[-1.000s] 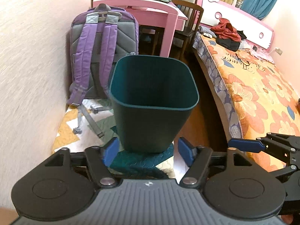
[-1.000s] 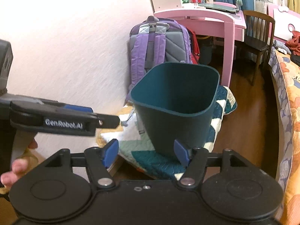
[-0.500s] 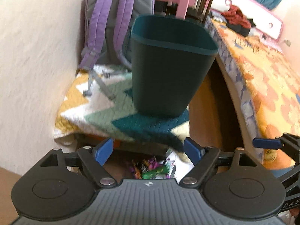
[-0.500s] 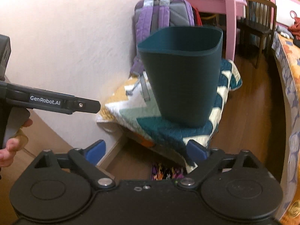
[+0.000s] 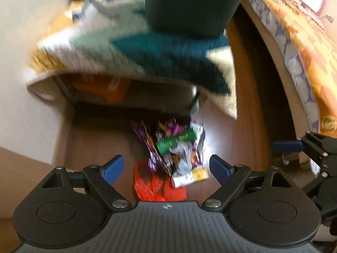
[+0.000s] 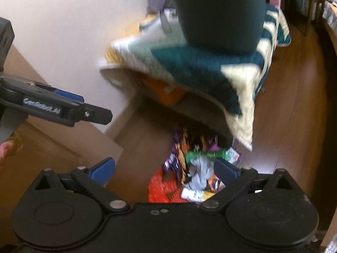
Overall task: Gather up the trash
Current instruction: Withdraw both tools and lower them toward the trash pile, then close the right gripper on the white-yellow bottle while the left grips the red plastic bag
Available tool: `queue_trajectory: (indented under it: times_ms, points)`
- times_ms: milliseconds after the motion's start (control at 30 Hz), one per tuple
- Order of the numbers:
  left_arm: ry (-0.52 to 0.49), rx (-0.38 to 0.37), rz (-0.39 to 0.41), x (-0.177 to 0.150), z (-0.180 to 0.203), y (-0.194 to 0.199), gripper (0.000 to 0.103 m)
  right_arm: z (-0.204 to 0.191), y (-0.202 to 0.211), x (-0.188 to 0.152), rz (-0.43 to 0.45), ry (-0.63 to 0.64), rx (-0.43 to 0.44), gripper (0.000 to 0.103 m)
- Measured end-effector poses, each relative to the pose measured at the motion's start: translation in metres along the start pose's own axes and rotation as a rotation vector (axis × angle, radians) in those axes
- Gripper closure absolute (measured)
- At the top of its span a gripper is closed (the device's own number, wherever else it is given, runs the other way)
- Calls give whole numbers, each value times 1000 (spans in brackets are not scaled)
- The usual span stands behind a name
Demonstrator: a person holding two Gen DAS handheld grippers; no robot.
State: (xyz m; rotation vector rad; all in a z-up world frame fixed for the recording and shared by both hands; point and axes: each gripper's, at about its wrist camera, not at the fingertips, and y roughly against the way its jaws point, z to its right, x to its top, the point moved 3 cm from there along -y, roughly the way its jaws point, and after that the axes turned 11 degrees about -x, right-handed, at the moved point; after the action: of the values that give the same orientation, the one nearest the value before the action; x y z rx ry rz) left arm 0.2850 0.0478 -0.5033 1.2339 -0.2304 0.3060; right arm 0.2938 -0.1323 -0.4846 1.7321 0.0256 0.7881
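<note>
Left wrist view, far left: pale wall point(image 5: 19, 80), blurred.
Upper left to centre: low surface draped with a zigzag quilt point(image 5: 118, 48); dark green bin point(image 5: 189, 6) stands on it at the top edge.
Lower centre: trash pile point(image 5: 174, 147) on the wood floor point(image 5: 248, 109) just below the quilt's overhang; purple and orange wrappers, a green wrapper point(image 5: 177, 142), grey crumpled foil, an orange-red net bag point(image 5: 155, 186) nearest the lens.
Left hand-held gripper point(image 5: 166, 167): jaws opening, wide apart; the pile shows between the blue pads, nothing pressed.
Right edge: flowered bed point(image 5: 305, 48); tip of the other tool at mid right.
Right wrist view, left: left tool's arm at mid left.
Right wrist view, centre: same trash pile point(image 6: 193, 168), bin point(image 6: 219, 12) at the top.
Right hand-held gripper point(image 6: 166, 168): jaws apart at full spread, empty; right pad overlaps the grey foil in frame, contact cannot be told.
Step in hand: approach to the first pick-up; no item collected yet, judging by the empty jaws.
Next move calls for: settling one gripper over a single item, probably the net bag or green wrapper, closing on it, then lifting up to the bin.
Risk: light, crinkly wrappers may slip or drag neighbours along.
</note>
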Motion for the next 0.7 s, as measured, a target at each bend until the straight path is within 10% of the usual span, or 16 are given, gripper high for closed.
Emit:
queue_trajectory:
  times_ms: [700]
  points:
    - [195,76,-268,-150,-91,-271,8,22,-272,-137,-209,354,-27,6]
